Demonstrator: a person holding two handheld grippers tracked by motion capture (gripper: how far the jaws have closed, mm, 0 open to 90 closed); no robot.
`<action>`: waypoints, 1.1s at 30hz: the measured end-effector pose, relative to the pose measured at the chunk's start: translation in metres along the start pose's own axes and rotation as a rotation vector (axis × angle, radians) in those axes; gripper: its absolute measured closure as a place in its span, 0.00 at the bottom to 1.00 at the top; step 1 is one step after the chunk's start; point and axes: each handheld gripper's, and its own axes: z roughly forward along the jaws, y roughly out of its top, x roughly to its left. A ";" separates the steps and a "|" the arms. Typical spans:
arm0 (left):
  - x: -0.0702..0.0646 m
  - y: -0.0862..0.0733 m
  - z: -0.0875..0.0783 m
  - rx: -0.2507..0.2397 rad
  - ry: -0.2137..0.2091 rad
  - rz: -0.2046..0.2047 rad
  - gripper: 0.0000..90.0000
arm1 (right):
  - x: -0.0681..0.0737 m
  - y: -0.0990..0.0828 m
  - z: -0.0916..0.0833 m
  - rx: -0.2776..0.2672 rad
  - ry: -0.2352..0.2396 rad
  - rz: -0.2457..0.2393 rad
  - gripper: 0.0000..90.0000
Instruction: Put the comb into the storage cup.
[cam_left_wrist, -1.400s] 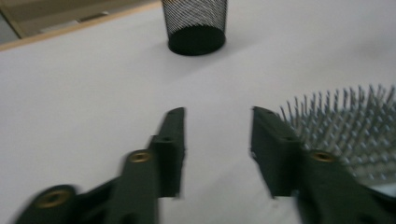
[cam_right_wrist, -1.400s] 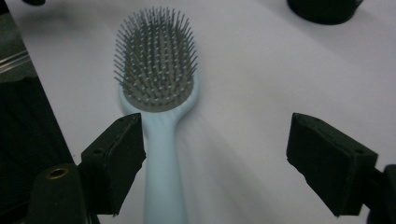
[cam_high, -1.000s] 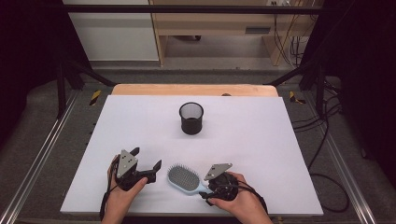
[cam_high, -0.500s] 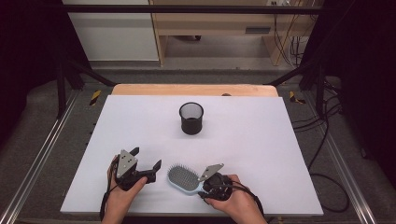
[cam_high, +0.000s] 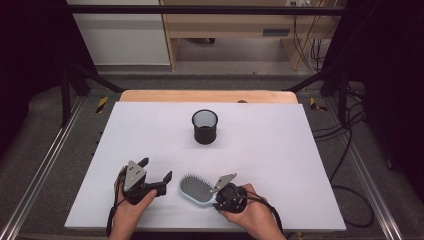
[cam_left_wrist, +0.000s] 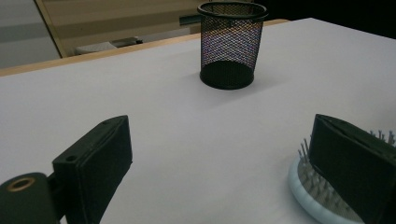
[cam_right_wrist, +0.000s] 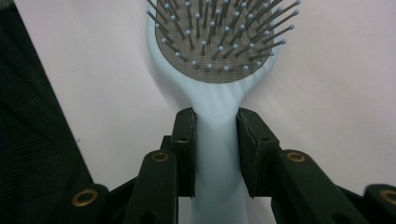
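A pale blue hairbrush (cam_high: 194, 189) lies bristles up near the front edge of the white table (cam_high: 260, 145). My right gripper (cam_high: 220, 196) has just been closing and is now shut on the brush handle (cam_right_wrist: 217, 140), a black pad pressed against each side of it; the bristled head (cam_right_wrist: 219, 39) points away from the jaws. My left gripper (cam_high: 156, 176) rests just left of the brush, jaws wide open and nothing between them. In the left gripper view the brush head (cam_left_wrist: 308, 186) shows behind the right-hand jaw. A black mesh cup (cam_high: 205, 126) stands upright mid-table, also the mesh cup (cam_left_wrist: 231, 44) ahead of the left jaws.
A wooden strip (cam_high: 207, 96) runs along the table's far edge. Metal frame rails (cam_high: 45, 165) flank both sides, and cables (cam_high: 350, 150) trail on the floor at the right. Bare white tabletop stretches between the grippers and the cup.
The right gripper has shifted slightly left along the handle and closed its jaws onto the brush. The left gripper and the cup have stayed put.
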 end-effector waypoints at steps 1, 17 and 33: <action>0.000 0.000 0.000 0.000 0.002 -0.002 0.07 | -0.004 0.000 -0.001 -0.011 0.000 0.003 0.77; 0.000 0.008 -0.005 -0.055 -0.068 -0.051 0.03 | -0.067 -0.014 -0.030 -0.273 -0.140 0.124 0.77; -0.003 0.099 0.005 -0.236 -0.111 -0.028 0.03 | -0.068 0.013 -0.052 -0.581 -0.230 0.078 0.77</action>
